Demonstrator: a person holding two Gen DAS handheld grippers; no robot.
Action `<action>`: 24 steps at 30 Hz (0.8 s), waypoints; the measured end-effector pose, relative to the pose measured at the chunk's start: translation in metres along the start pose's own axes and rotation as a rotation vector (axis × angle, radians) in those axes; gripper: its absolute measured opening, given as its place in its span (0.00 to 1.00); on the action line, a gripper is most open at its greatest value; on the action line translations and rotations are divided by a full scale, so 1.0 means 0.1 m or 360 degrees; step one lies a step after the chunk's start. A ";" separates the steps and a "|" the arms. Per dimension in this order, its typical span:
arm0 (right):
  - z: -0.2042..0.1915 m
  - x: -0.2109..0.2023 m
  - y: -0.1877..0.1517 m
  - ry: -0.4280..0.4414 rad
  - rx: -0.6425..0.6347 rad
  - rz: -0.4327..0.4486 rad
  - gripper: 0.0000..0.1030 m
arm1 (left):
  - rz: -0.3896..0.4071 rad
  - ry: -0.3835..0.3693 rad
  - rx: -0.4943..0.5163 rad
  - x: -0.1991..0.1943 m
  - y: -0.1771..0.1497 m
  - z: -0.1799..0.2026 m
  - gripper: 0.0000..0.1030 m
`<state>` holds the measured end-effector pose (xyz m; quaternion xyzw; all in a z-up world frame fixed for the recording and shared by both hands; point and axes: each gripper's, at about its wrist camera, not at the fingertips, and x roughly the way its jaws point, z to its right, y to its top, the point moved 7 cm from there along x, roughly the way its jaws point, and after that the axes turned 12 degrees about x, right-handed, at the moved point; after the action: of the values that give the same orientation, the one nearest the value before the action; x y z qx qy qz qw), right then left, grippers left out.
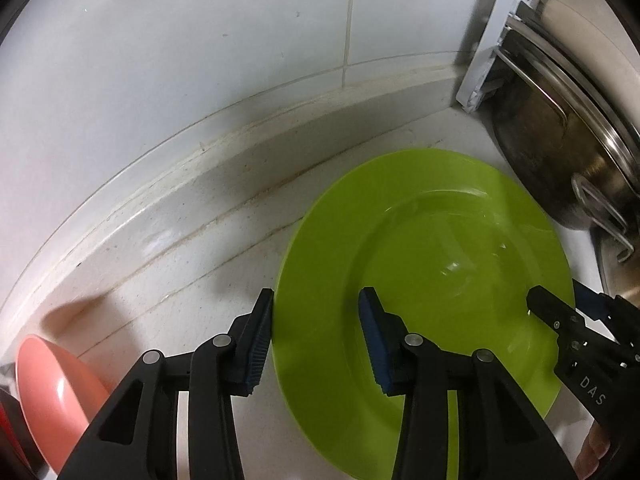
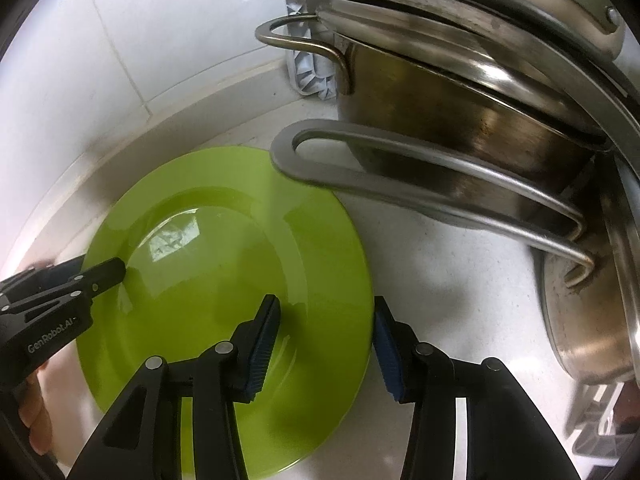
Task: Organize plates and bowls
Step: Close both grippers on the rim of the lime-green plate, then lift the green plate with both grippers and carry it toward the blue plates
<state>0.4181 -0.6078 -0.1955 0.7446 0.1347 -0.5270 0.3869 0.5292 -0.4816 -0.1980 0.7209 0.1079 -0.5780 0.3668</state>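
**Two grippers over the green plate**

In the left wrist view, the left gripper [image 1: 316, 300] filled the bottom of the frame with its jaws apart. One blue pad was just outside the plate rim and the other pad was over the inside of the green plate [image 1: 424, 280]. The plate lay flat on the white counter [image 1: 192, 280], right of the centre. A pink bowl [image 1: 52, 392] stood at the lower left edge. Steel pots [image 1: 560, 152] were at the upper right.

In the right wrist view, the right gripper [image 2: 326, 312] was also spread open across the right rim of the plate [image 2: 200, 280]. The left gripper [image 2: 108, 272] came in from the left edge, its tip over the plate. The pots [image 2: 460, 120] and a long steel handle [image 2: 400, 176] filled the upper right.
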 end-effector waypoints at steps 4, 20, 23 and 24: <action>-0.03 -0.10 -0.10 0.0015 0.0010 0.0013 0.45 | 0.0028 0.0025 0.0016 -0.11 -0.08 0.00 0.41; -0.19 -0.87 -0.51 0.0033 -0.0066 0.0157 0.45 | 0.0143 0.0010 -0.0035 -0.95 -0.69 -0.07 0.40; -0.27 -1.02 -0.61 0.0052 -0.0091 0.0171 0.45 | 0.0164 0.0030 -0.0059 -1.15 -0.85 -0.13 0.40; -0.31 -1.09 -0.65 0.0059 -0.0101 0.0176 0.45 | 0.0171 0.0035 -0.0067 -1.21 -0.90 -0.14 0.40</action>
<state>0.3547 -0.5198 -0.1227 0.7479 0.1171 -0.4865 0.4362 0.4505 -0.3767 -0.1230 0.7241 0.0851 -0.5471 0.4113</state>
